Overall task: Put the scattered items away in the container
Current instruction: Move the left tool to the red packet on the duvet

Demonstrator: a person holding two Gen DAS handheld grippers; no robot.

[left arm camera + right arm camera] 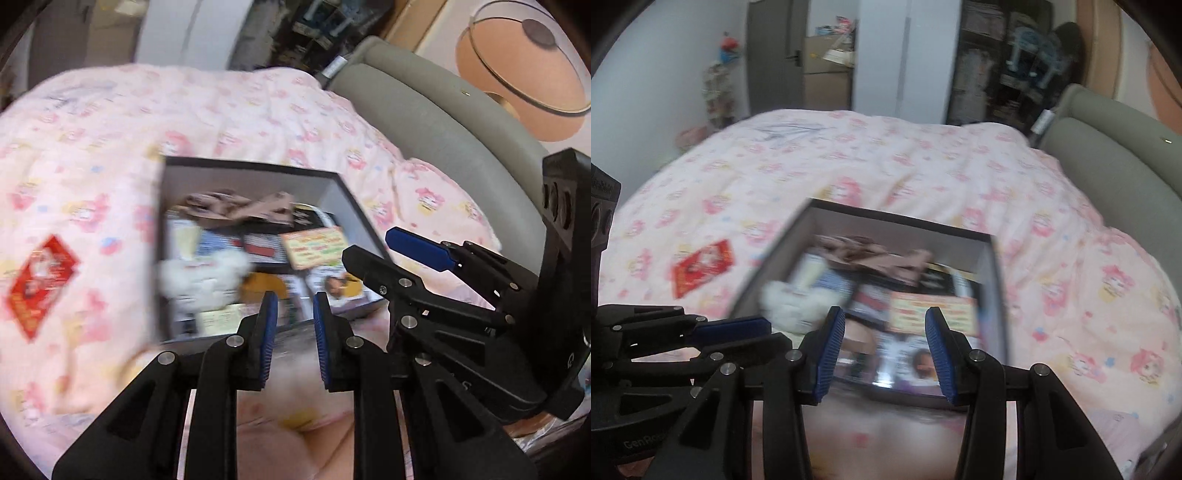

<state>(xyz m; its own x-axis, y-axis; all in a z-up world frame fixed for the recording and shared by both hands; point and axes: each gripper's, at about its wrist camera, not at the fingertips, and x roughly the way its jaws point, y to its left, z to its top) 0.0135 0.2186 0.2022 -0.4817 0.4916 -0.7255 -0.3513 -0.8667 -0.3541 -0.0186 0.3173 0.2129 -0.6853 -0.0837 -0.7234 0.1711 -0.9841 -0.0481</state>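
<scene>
A dark open box [255, 165] [901, 220] lies on the pink bed. It holds several items: a white plush toy [203, 275] [792, 301], brown cloth [236, 206] [871, 254], booklets and cards. A red packet [40, 284] [701, 266] lies on the quilt left of the box. My left gripper [294, 339] is open and empty at the box's near edge; it also shows in the right wrist view [738, 332]. My right gripper [884, 354] is open and empty over the box's near edge; it also shows in the left wrist view [380, 251]. Both views are motion-blurred.
The pink patterned quilt [923, 166] covers the bed. A grey padded headboard [443, 122] [1115, 155] runs along the right. A round lamp [524, 62] stands behind it. Wardrobe, door and shelves are at the far side.
</scene>
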